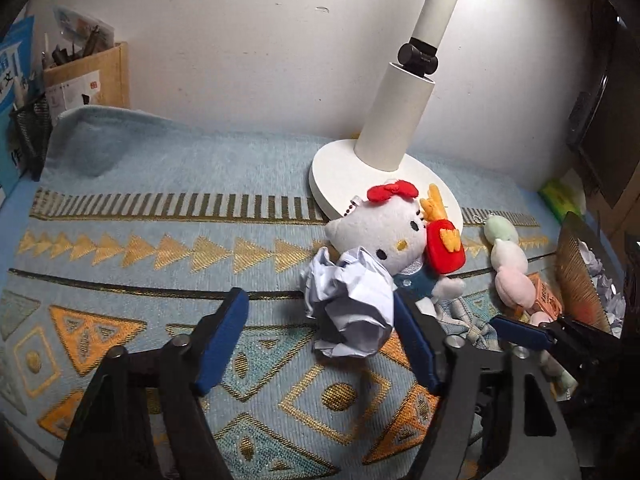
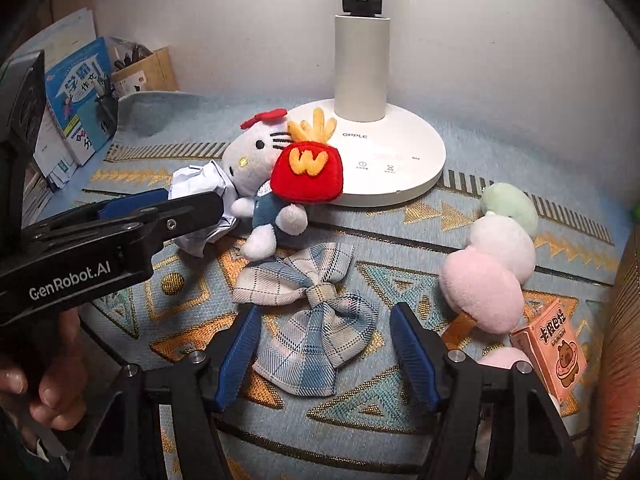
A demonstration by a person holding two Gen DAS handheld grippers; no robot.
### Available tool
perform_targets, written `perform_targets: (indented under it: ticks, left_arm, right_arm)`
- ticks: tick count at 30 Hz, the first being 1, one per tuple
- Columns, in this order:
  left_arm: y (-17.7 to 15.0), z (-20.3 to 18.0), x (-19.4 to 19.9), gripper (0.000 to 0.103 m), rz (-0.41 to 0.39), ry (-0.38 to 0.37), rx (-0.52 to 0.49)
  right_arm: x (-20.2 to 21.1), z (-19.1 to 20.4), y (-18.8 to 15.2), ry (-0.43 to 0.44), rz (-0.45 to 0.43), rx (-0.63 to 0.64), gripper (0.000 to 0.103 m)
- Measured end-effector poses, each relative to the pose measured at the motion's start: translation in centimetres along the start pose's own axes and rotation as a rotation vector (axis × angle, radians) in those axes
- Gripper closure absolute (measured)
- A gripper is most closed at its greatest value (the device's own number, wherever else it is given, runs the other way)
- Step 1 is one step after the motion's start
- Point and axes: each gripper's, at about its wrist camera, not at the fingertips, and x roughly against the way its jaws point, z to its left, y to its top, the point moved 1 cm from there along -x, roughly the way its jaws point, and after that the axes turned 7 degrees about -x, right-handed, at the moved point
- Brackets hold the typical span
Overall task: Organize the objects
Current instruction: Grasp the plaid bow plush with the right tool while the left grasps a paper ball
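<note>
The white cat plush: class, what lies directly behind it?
Behind the white cat plush stands the lamp base; its red fries pouch overlaps the base's front edge. Any cloth beneath the plush is covered.

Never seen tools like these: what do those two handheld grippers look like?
Both are black, angular frames with silver bolts and two long fingers faced with ribbed blue pads. The left gripper carries white "GenRobot.AI" lettering on its side, seen from the right wrist. The right gripper looks the same. No cables show.
</note>
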Motion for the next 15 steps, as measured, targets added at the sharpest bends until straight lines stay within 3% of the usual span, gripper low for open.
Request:
perform_targets:
  ticks: [1,4,5,6,12,15]
  left_arm:
    - [0.0,0.0,-0.1,0.040,0.001,-0.004,0.001]
    - [0.1,-0.2,0.3,0.046,-0.032,0.001,-0.008]
    - [0.1,-0.4,0.6,0.058,-0.047,-0.005,-0.019]
    - [0.0,-0.7,0.7,0.063,-0.050,-0.014,-0.034]
    - [-0.7,-2.0,1.7,0.068,-0.066,-0.006,-0.076]
    - [-2.1,-2.3,4.3,0.068,-0.070,-0.027,-0.074]
  right_arm:
    - [0.0,0.2,0.0,-0.002,-0.008,0.010,0.056]
    - [0.2,0.7,-0.1,0.013,-0.026,0.033,0.074]
    - [0.3,0.9,-0.2,0.006,-0.031,0.036,0.075]
    - [0.4,0.8,-0.3,0.006,-0.034,0.035,0.078]
    - [2.5,-0.9,-1.3,0.076,-0.049,-0.035,0.079]
    - [5.0,-1.7,-3.2,0.109,-0.048,-0.067,0.079]
